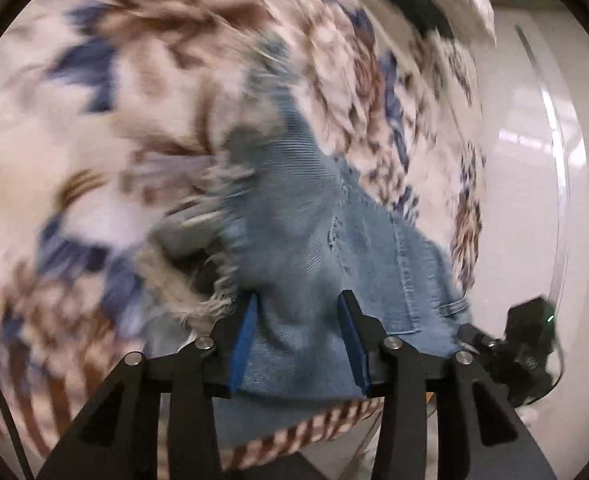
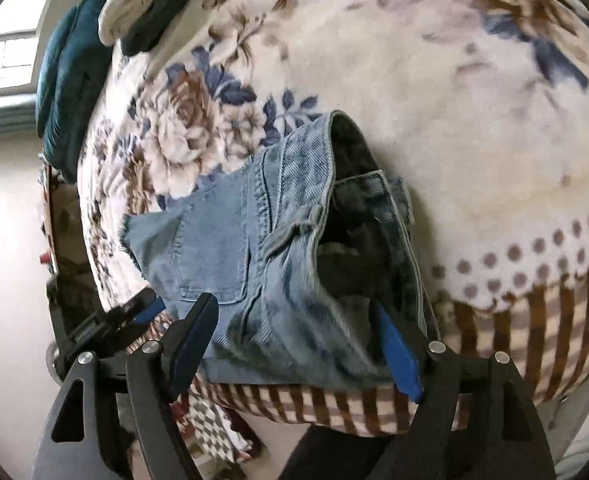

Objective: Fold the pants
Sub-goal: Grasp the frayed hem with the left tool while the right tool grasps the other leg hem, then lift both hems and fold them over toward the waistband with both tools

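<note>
Light blue denim shorts with frayed hems (image 1: 314, 236) lie on a floral blanket (image 1: 94, 120). In the left wrist view my left gripper (image 1: 300, 304) is open, its blue pads (image 1: 246, 340) either side of the frayed leg end. In the right wrist view the shorts (image 2: 254, 248) show a back pocket and the dark open waistband. My right gripper (image 2: 294, 316) is open, its fingers astride the waist end near the blanket's striped border. The left gripper (image 2: 134, 312) shows at the far left of the shorts.
The floral blanket (image 2: 434, 100) covers a bed, with a brown-striped border (image 2: 514, 328) at the front edge. Dark teal and white fabric (image 2: 74, 72) is piled at the far end. White floor (image 1: 534, 200) lies beside the bed. The right gripper (image 1: 526, 340) shows at right.
</note>
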{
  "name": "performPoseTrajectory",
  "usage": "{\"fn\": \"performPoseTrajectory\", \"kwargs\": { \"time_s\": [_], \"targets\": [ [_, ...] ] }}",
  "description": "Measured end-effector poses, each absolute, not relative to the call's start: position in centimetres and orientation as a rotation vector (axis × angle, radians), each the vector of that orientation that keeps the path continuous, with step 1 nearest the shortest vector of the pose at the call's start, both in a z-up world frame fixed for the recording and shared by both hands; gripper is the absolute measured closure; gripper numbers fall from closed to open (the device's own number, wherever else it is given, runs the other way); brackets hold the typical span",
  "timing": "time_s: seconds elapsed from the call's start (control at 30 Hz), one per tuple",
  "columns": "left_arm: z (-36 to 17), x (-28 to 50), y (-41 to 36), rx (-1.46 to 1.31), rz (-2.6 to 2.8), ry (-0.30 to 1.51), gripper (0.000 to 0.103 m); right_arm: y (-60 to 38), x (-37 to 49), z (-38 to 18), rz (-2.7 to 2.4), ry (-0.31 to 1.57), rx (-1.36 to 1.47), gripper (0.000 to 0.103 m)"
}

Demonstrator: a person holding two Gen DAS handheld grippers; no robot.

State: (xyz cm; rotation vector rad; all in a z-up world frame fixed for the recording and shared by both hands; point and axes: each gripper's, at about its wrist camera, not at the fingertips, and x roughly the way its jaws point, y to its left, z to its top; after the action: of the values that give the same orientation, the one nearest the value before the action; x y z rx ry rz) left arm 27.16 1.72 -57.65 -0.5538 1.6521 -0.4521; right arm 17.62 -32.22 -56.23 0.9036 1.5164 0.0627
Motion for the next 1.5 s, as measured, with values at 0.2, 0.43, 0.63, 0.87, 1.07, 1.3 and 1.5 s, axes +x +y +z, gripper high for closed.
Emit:
{"fn": "performPoseTrajectory", "kwargs": {
  "time_s": [0.2, 0.43, 0.63, 0.87, 1.07, 1.3, 1.5],
  "targets": [
    [-56.7, 25.9, 0.1, -0.464, -0.505, 1.647, 0.087, -30.3, 18.5, -56.2, 0.125, 1.543, 0.817, 0.056],
    [-50.5, 23.3, 2.1, -0.622, -0.554, 1.514, 0.096, -31.9, 16.3, -54.0, 0.113, 1.474, 0.918, 0.078],
    [-50.5, 22.7, 4.5, -0.662, -0.463, 1.488, 0.095, -33.7, 15.3, -55.0, 0.1, 1.51, 0.951, 0.078],
    [-55.0, 24.0, 7.0, -0.621, -0.373, 1.537, 0.08, -32.4, 17.0, -55.9, 0.147, 1.56, 0.903, 0.061],
    [-58.2, 25.4, 3.6, -0.669, -0.572, 1.611, 0.062, -32.6, 17.3, -56.8, 0.142, 1.575, 0.914, 0.038],
    [-57.4, 24.6, 0.7, -0.643, -0.654, 1.61, 0.083, -31.8, 17.9, -58.0, 0.189, 1.607, 0.914, 0.038],
    [-53.3, 21.9, 0.9, -0.649, -0.623, 1.574, 0.096, -32.0, 17.0, -56.0, 0.194, 1.541, 0.894, 0.075]
  ]
}}
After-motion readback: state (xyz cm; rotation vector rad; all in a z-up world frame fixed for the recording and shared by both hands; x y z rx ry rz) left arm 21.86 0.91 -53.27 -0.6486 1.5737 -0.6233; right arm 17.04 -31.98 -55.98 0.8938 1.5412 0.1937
